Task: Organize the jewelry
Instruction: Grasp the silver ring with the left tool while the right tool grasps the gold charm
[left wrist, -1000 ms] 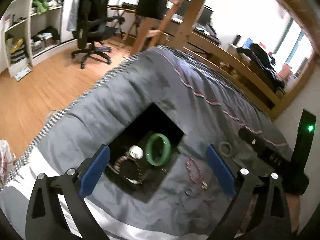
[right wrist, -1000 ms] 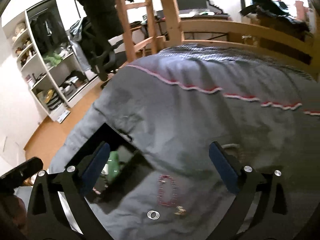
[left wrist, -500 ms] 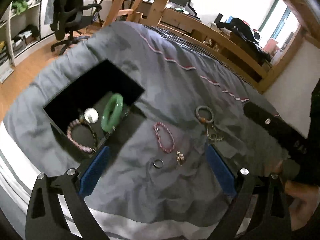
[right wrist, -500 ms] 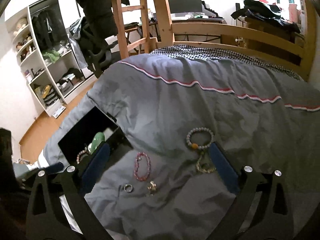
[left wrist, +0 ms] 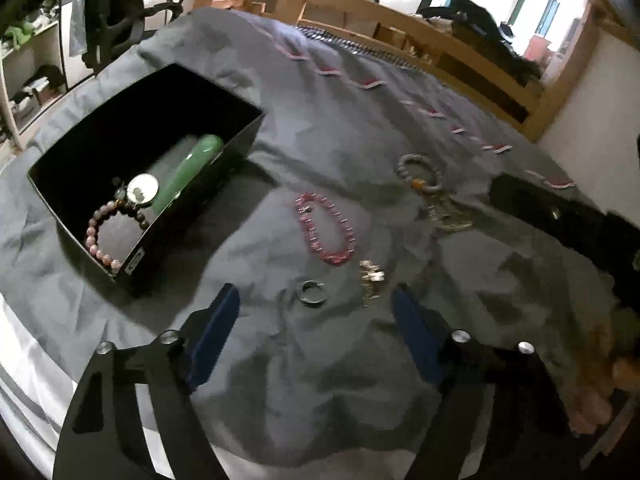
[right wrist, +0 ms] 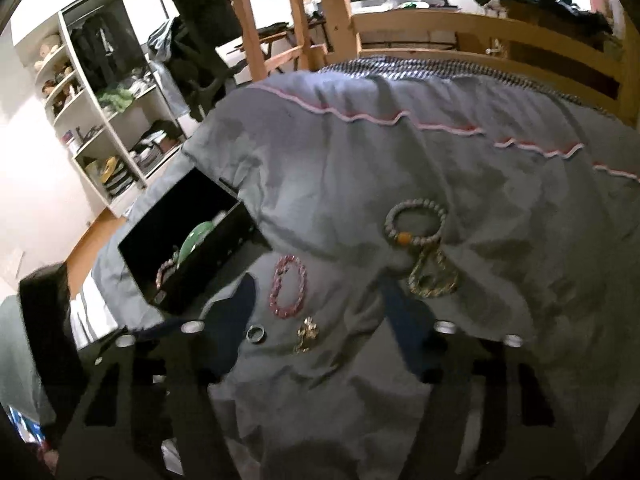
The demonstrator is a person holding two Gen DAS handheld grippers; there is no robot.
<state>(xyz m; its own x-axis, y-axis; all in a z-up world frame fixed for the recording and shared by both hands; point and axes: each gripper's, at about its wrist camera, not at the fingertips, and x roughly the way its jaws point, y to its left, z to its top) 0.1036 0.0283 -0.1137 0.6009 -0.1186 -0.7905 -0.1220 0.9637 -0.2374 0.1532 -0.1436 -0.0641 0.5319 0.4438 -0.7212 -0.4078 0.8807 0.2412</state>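
Note:
A black box (left wrist: 248, 136) (right wrist: 224, 248) sits on the grey bedspread and holds a green bangle (left wrist: 186, 170), a pink bead bracelet (left wrist: 98, 236) and a round silver piece (left wrist: 142, 193). On the cover lie a pink bracelet (left wrist: 325, 226) (right wrist: 289, 286), a silver ring (left wrist: 311, 292) (right wrist: 256, 334), a gold trinket (left wrist: 371, 278) (right wrist: 306, 334), a grey bead bracelet (left wrist: 420, 172) (right wrist: 416, 222) and a gold chain (left wrist: 450, 216) (right wrist: 432, 276). My left gripper (left wrist: 316, 312) is open above the ring. My right gripper (right wrist: 320, 292) is open over the pink bracelet.
The grey bedspread (left wrist: 360, 120) has a wooden bed frame (left wrist: 440, 44) at its far side. White shelves (right wrist: 92, 128) and an office chair (left wrist: 112, 12) stand on the left. The right gripper's black body (left wrist: 560, 216) shows at the right of the left wrist view.
Both grippers have swung right and drawn nearer to the loose jewelry, which now lies between their fingers. The box has shifted left in both views.

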